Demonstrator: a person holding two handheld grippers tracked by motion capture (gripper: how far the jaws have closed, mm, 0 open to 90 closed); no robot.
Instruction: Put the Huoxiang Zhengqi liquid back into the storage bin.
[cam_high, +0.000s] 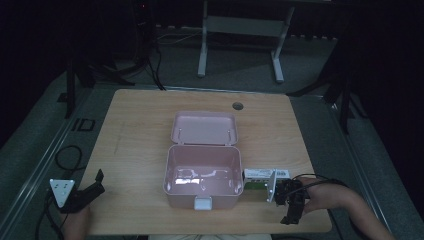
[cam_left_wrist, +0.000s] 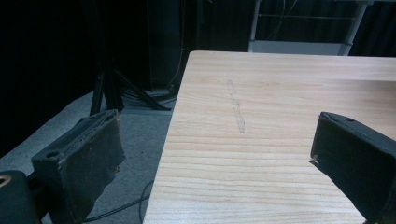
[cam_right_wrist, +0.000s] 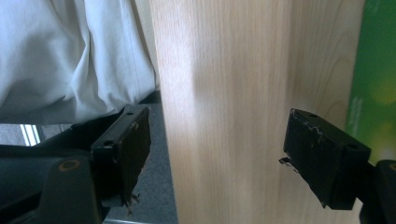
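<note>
While the right tool (cam_high: 291, 207) hangs wide beside the green-and-white box (cam_high: 260, 176), left tool (cam_high: 95, 182) wide, empty.

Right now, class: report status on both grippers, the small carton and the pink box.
Left gripper open, empty. Right gripper open, empty, beside the green-and-white carton. Pink box open, lid back. Nothing blocking.

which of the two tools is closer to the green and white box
The right tool, at the table's near right corner: the green and white box lies right beside it. The left tool sits across the open pink case.
</note>
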